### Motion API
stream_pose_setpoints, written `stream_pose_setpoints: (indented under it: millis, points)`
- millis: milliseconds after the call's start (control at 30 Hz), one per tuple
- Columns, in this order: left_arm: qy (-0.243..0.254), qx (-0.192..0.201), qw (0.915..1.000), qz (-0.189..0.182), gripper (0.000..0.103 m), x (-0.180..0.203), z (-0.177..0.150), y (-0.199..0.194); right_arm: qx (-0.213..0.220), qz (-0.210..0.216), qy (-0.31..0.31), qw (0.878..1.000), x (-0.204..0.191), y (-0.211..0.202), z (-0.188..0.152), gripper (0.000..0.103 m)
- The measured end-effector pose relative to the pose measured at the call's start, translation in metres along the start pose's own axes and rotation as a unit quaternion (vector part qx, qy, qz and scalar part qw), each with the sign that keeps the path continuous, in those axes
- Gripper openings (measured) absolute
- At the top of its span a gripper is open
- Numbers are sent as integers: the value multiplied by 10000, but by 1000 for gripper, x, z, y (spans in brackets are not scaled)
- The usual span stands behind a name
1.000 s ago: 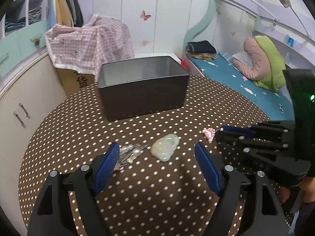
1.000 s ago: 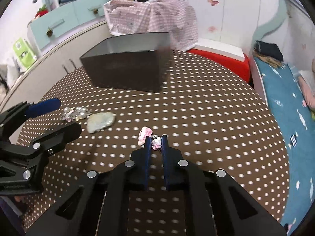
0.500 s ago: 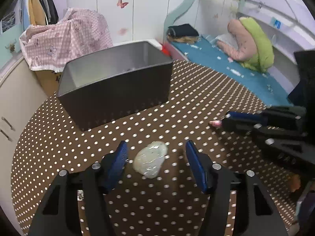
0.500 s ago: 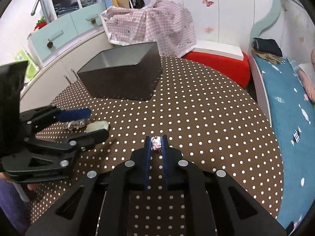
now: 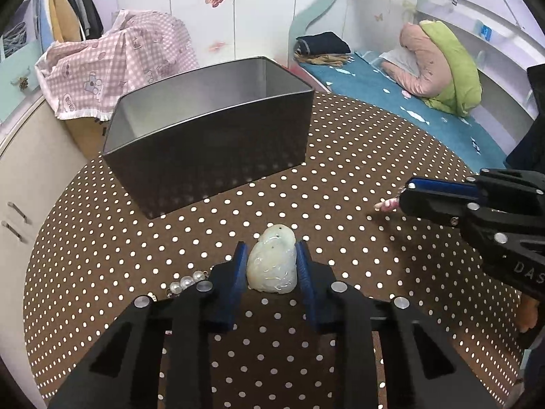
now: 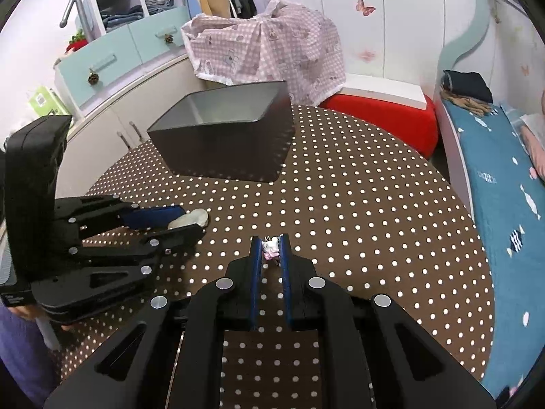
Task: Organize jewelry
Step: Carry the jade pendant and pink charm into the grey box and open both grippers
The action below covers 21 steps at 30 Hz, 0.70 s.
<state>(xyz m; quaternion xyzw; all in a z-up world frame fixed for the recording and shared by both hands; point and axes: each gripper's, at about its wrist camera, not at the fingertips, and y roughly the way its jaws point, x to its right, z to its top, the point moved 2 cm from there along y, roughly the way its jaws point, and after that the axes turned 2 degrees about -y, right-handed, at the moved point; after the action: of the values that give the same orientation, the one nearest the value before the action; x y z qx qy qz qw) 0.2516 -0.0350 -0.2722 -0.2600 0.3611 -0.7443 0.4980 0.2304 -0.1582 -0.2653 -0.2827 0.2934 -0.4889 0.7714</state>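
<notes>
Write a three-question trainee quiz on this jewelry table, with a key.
1. True or false: the dark rectangular metal tin already holds jewelry.
2. Which gripper has the pale green carved jade pendant between its pads?
3. Multiple choice: the pearl strand lies A) in the tin, B) on the brown polka-dot tablecloth, C) in the right gripper.

Key: 1 false, none visible inside; 2 the left gripper, closing; 3 B.

Bare dotted tabletop point(image 6: 357, 211) lies open ahead; only the dark box point(image 6: 224, 143) blocks the far side.
</notes>
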Motion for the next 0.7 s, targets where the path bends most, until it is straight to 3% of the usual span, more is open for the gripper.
stream_pose_setpoints:
  millis: [433, 700]
  points:
    - [-21, 659, 9975, -249, 27, 1, 22, -53, 328, -23, -208, 9992, -16, -26, 27, 11]
    - [-56, 1042, 9939, -361, 27, -12, 57, -82, 729, -2, -357, 9967, -30, -47, 72, 11]
